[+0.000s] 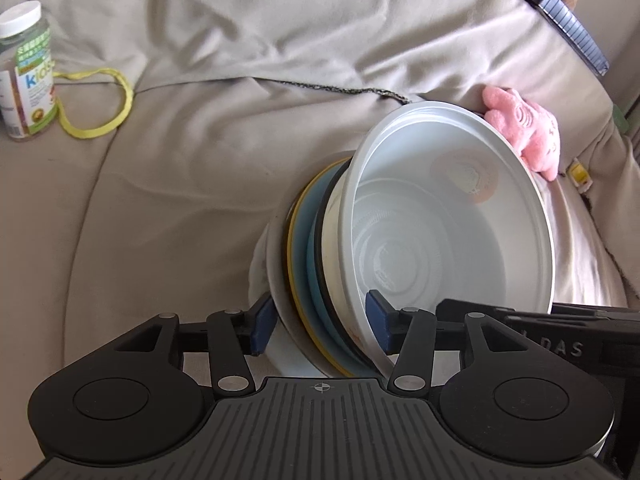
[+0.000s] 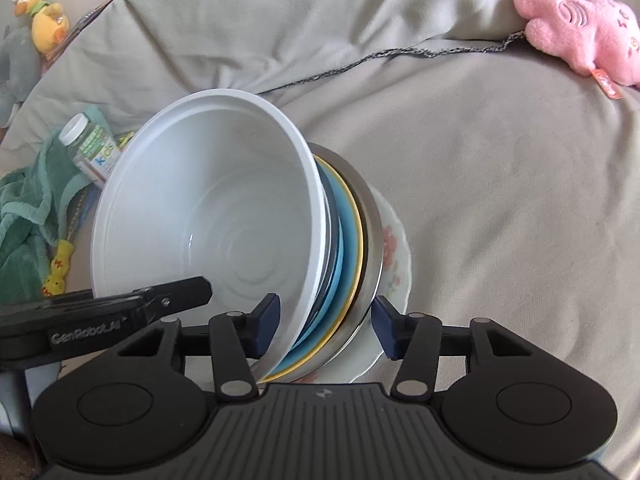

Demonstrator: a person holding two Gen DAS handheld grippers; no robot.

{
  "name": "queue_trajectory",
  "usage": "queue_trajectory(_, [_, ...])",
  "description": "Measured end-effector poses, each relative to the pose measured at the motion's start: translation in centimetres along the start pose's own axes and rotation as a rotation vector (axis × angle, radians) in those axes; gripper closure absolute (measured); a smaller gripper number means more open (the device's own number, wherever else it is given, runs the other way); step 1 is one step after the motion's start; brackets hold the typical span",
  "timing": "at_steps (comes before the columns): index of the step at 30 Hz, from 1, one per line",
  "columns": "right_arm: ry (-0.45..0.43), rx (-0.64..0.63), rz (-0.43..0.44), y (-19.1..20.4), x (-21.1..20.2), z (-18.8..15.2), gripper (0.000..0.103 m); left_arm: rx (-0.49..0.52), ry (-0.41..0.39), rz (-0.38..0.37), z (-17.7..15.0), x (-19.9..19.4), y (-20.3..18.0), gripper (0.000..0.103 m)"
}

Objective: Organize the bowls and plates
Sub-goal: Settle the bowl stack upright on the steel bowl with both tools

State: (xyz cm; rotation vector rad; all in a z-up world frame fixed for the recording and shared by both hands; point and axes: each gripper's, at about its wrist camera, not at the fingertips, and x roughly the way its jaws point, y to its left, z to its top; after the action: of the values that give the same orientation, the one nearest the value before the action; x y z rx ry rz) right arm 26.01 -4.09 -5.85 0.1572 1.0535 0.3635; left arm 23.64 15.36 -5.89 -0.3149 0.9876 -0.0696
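Observation:
A stack of dishes lies on the beige sheet. A tilted white bowl (image 1: pixel 448 220) (image 2: pixel 208 200) is on top, over a yellow-rimmed blue plate (image 1: pixel 304 264) (image 2: pixel 348 248), a steel bowl (image 2: pixel 370 232) and a floral plate (image 2: pixel 394 248) at the bottom. My left gripper (image 1: pixel 320 322) straddles the stack's near rim, one pad inside the white bowl and the other beside the bottom plate, not clearly pressing. My right gripper (image 2: pixel 326 324) straddles the opposite rim; its left pad is at the bowl's inner wall, and a slim gap shows between its right pad and the steel bowl.
A vitamin bottle (image 1: pixel 26 72) (image 2: pixel 90 144) and a yellow cord (image 1: pixel 100 112) lie left of the stack in the left wrist view. A pink plush (image 1: pixel 524 136) (image 2: pixel 580 40), a green towel (image 2: pixel 28 208), a duck toy (image 2: pixel 44 20) and a dark flat object (image 1: pixel 572 28) ring the sheet.

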Motion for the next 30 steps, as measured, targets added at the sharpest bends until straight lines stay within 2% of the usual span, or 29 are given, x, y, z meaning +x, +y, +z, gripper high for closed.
queue_trajectory(7, [-0.017,-0.012,-0.039,0.0,0.1,0.0,0.056,0.051,-0.001,0.043,-0.1,0.2,-1.3,0.05])
queue_trajectory(18, [-0.002,-0.038,-0.042,0.4,-0.7,0.1,0.054,0.032,0.016,0.019,-0.5,-0.7,-0.8,0.049])
queue_trajectory(21, [-0.053,-0.064,-0.062,0.6,-2.1,0.7,0.05,0.058,-0.014,0.044,-0.4,-1.5,-1.0,0.049])
queue_trajectory(25, [-0.122,-0.046,-0.071,0.1,-4.0,1.9,0.05,0.079,-0.095,0.051,0.3,-3.3,-1.2,0.055])
queue_trajectory(30, [-0.157,0.005,-0.081,-1.3,-4.6,2.9,0.05,0.032,-0.213,0.024,1.4,-5.2,-0.1,0.055])
